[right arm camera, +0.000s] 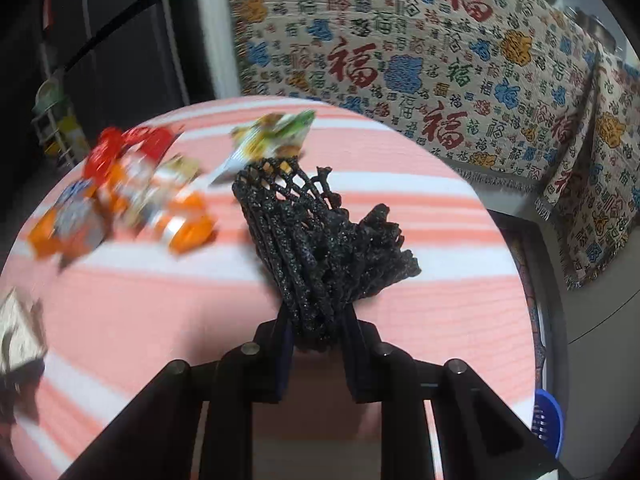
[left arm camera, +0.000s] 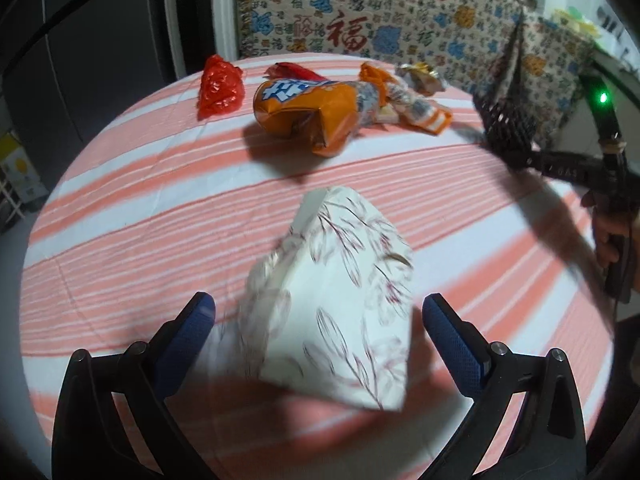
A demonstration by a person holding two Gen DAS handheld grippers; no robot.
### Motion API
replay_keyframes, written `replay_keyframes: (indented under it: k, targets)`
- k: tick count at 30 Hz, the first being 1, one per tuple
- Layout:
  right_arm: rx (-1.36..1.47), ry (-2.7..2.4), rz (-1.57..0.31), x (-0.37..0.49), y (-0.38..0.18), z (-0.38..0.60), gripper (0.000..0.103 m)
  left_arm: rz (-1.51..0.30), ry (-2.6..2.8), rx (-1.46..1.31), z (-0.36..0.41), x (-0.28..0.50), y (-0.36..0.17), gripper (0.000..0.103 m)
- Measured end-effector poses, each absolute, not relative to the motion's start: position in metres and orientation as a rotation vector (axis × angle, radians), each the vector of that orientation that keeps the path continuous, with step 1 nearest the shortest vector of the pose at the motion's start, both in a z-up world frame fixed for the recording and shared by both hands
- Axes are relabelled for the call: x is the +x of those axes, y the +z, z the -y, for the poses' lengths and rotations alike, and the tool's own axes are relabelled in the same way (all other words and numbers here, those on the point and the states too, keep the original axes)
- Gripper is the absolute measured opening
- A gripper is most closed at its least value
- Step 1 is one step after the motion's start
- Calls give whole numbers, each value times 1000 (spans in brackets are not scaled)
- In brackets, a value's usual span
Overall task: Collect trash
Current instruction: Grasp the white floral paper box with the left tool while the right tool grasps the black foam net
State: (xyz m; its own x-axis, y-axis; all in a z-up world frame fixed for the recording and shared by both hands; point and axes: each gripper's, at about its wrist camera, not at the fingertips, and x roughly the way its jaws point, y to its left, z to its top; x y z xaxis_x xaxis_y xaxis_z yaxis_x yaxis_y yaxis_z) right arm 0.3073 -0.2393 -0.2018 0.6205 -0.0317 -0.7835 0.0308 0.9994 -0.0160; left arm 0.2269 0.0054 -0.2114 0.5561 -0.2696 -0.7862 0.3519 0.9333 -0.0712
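Observation:
A white box with a leaf print (left arm camera: 340, 292) lies tilted on the striped tablecloth (left arm camera: 132, 224), between the fingers of my left gripper (left arm camera: 320, 308), which is open with gaps at both pads. My right gripper (right arm camera: 316, 320) is shut on a black foam net (right arm camera: 320, 248), held above the cloth; the same net (left arm camera: 506, 120) shows at the right of the left wrist view. Farther back lie a red plastic wrapper (left arm camera: 220, 88), an orange snack bag (left arm camera: 304, 108), small orange wrappers (left arm camera: 424, 114) and a green-yellow wrapper (right arm camera: 272, 136).
A cloth printed with red and blue characters (left arm camera: 360, 20) hangs behind the table. A person's hand (left arm camera: 608, 236) holds the right gripper's handle. A blue basket (right arm camera: 546, 420) sits low beyond the table's right edge. Dark cabinets stand at the left.

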Motion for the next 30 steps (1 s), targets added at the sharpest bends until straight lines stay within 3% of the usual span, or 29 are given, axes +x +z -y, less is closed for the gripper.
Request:
replay_keyframes:
  k: [6,7,9,16,17,18,20,21,22,30]
  targets:
    - [-38,38,-896,274,-202,228,27,-887,-408,63,-9,219,-205,98]
    - [-33,50,-893,271,-201,228,38,-886,-412,60,-8,220,-204,89]
    - [-17,74,-885,268,-200,230,64,-890,-418,48,-7,220,-203,83]
    - [-24,90,-843,264,-183,226,67,-874,-391,35,-10,216,-198,82]
    - [-22,87,-841,266,-181,224,67,-871,-389,36,-10,215,-198,81]
    - [-17,77,-846,269,-180,224,67,-870,-389,38,-10,215,-197,73]
    - [21,58,-870,275,-181,227,60,-875,-378,56,-9,215,-197,57]
    - [59,55,-887,278,-183,231,28,-874,-378,60,-9,214,-197,50]
    - [75,52,-900,279,-184,232,22,-866,-380,53,-11,214,-196,49]
    - [63,79,-879,252,-169,230,19,-834,-366,-17,-18,207,-191,43]
